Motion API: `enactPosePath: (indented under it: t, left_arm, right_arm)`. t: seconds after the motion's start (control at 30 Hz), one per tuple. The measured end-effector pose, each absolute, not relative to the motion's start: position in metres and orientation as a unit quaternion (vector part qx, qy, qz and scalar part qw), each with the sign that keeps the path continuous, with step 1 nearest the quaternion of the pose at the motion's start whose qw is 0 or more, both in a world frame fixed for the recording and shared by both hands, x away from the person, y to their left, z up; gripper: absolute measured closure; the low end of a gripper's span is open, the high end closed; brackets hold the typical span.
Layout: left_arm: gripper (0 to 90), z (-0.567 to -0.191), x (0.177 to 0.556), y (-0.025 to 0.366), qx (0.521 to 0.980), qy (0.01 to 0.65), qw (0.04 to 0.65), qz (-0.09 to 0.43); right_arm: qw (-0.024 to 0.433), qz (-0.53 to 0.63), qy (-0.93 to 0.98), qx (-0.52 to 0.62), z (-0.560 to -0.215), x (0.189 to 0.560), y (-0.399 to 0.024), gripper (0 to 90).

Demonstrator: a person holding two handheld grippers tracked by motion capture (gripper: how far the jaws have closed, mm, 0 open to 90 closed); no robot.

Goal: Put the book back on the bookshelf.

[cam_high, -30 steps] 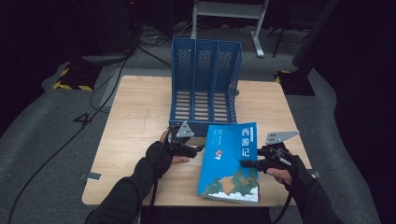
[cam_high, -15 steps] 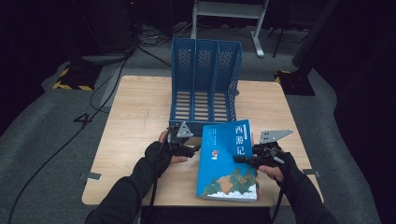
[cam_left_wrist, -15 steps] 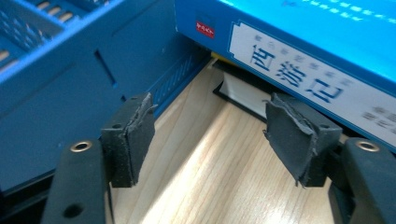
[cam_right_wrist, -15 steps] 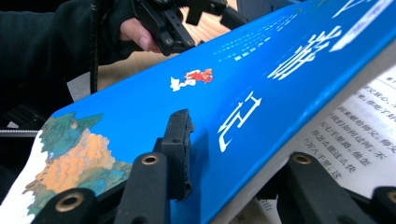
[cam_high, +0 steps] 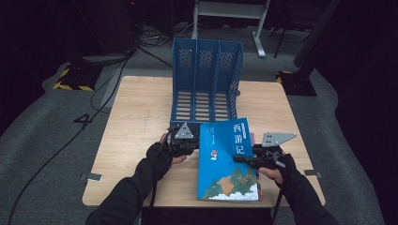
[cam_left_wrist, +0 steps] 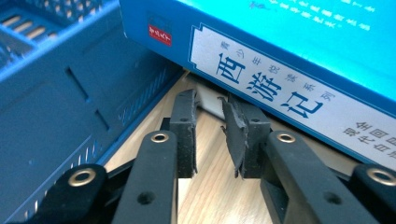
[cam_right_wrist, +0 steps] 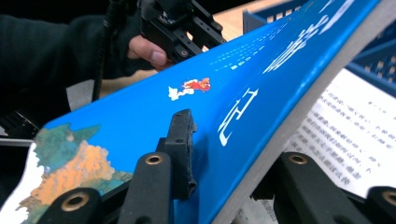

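A blue book lies on the wooden table in front of a blue file organizer. My right gripper is at its right side. Its jaws have been closing and are shut on the front cover, one jaw above and one below, with the printed page bare underneath. My left gripper is at the spine. In the left gripper view its jaws have just closed to a narrow gap, tips under the spine's lower edge. Wood shows between the pads.
The organizer's base lies just left of my left jaws. The book's near edge is close to the table's front edge. A metal frame and cables are on the floor behind the table.
My right gripper has shifted a little left onto the book's right edge, and that side of the cover has risen. The left gripper has stayed by the spine.
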State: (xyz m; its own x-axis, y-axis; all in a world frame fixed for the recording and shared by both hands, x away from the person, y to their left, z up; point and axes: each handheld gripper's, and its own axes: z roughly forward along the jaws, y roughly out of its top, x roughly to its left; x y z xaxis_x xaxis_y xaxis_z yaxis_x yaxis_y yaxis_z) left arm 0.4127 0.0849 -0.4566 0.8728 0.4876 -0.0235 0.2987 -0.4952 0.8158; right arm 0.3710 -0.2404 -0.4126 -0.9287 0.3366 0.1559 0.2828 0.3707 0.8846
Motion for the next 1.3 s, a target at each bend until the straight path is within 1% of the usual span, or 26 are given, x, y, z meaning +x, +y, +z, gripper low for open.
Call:
enactPosePath:
  t: [0.03,0.23,0.3,0.33,0.4,0.5,0.53,0.67,0.7,0.87,1.0,1.13,1.3]
  left_arm:
    - [77.4,-0.455,0.412,0.084,0.857,0.227,0.451,0.107]
    - [82.1,-0.439,0.408,0.087,0.847,0.216,0.475,0.105]
    - [88.0,-0.433,0.408,0.087,0.842,0.216,0.485,0.098]
    - [89.6,-0.428,0.409,0.087,0.841,0.215,0.487,0.1]
    - [89.8,-0.42,0.411,0.087,0.834,0.216,0.5,0.092]
    - [89.9,-0.413,0.414,0.086,0.832,0.215,0.504,0.093]
    - [89.9,-0.404,0.417,0.084,0.832,0.209,0.505,0.096]
    - [90.0,-0.391,0.423,0.084,0.832,0.201,0.507,0.105]
    - [90.0,-0.383,0.428,0.084,0.829,0.203,0.509,0.11]
    - [90.0,-0.368,0.437,0.083,0.827,0.204,0.511,0.118]
    - [90.0,-0.354,0.443,0.079,0.824,0.202,0.515,0.122]
    - [90.0,-0.346,0.445,0.075,0.826,0.195,0.514,0.128]
    - [90.0,-0.33,0.451,0.067,0.82,0.186,0.525,0.128]
  right_arm:
    - [0.03,0.53,0.827,0.184,-0.411,0.369,-0.24,68.3]
    - [0.053,0.546,0.819,0.167,-0.399,0.359,-0.241,69.8]
    - [0.061,0.549,0.816,0.169,-0.397,0.357,-0.24,71.3]
    - [0.064,0.551,0.814,0.172,-0.395,0.357,-0.241,71.7]
    - [0.07,0.556,0.81,0.174,-0.39,0.356,-0.242,72.3]
    - [0.074,0.563,0.805,0.172,-0.385,0.356,-0.244,72.7]
    - [0.088,0.561,0.807,0.165,-0.378,0.354,-0.243,73.6]
    - [0.106,0.563,0.804,0.16,-0.366,0.356,-0.243,74.7]
    - [0.11,0.564,0.802,0.164,-0.365,0.357,-0.243,75.5]
    - [0.131,0.566,0.795,0.174,-0.36,0.363,-0.243,78.0]
    - [0.159,0.565,0.793,0.165,-0.35,0.364,-0.244,78.8]
    - [0.186,0.563,0.789,0.164,-0.348,0.364,-0.247,79.8]
    - [0.206,0.562,0.782,0.173,-0.349,0.365,-0.249,80.7]
